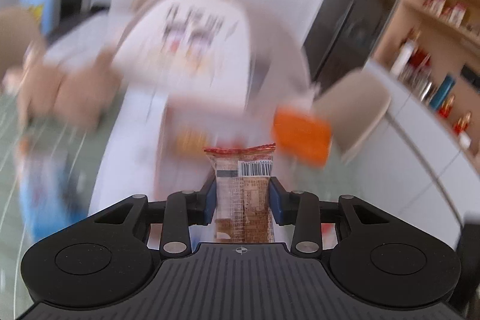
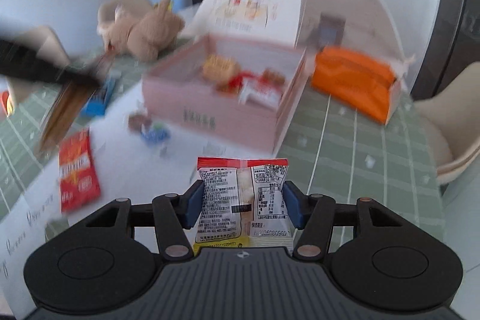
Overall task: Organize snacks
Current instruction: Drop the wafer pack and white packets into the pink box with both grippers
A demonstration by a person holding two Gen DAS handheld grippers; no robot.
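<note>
In the left wrist view my left gripper (image 1: 242,201) is shut on a brown snack packet (image 1: 243,194) with a red top seam and a barcode, held upright between the blue pads. My right gripper (image 2: 242,204) is shut on a white snack packet (image 2: 243,200) with a red top edge and black print. Ahead of it stands the pink open box (image 2: 192,98) with its lid up, several snacks lying inside. The other gripper (image 2: 39,66) shows as a dark blur at the left, holding a long brown packet. The left view is heavily blurred; the box lid (image 1: 192,32) fills its middle.
A red sachet (image 2: 76,170), a blue packet (image 2: 99,101) and small wrapped sweets (image 2: 150,128) lie on the white sheet before the box. An orange pack (image 2: 354,80) sits right of the box, a plush toy (image 2: 144,32) behind it. A beige chair (image 2: 444,134) stands at right.
</note>
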